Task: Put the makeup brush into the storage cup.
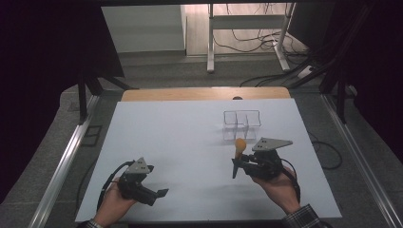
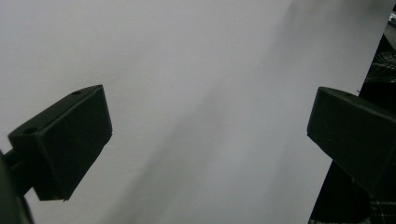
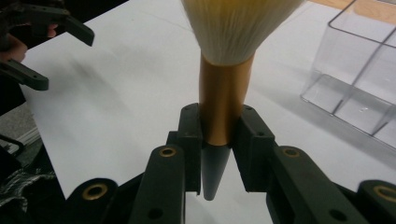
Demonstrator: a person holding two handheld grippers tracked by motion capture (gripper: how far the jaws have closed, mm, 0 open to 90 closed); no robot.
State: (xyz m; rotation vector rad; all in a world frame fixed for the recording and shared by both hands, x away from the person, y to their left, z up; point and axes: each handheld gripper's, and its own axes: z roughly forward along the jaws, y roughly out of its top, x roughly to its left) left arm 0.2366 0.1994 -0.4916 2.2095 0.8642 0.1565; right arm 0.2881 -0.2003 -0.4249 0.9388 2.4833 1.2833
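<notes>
White table (image 1: 190, 156) | right gripper (image 3: 219, 130) clamps brush (image 3: 224, 93) upright | left gripper (image 2: 210, 144) spread apart

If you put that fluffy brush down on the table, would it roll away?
Probably a little. The makeup brush with its gold ferrule and dark pointed handle looks round and tapered, so it would likely roll in a curve. Its soft bristle head should flop and squash easily. It seems light: the right tool holds it upright by the ferrule alone.
</notes>
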